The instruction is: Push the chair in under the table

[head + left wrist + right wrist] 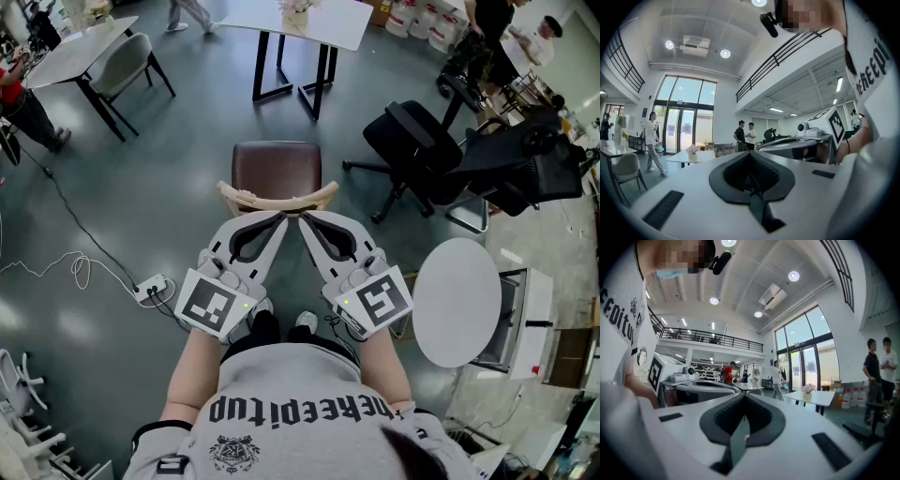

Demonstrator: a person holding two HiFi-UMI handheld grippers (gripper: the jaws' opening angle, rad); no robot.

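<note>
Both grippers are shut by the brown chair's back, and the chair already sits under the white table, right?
No. The head view shows the brown chair on open floor, short of the white table. The left gripper and right gripper are shut.

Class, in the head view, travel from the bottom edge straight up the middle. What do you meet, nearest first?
Person's grey shirt → left gripper and right gripper, side by side → chair's curved wooden backrest → chair's brown seat → white table with a flower pot.

grippers (282,218) (302,218): 2 | brown chair (277,169): 1 | grey chair (127,58): 1 | tables (82,49) (345,21) (457,300): 3 | power strip (150,289): 1
</note>
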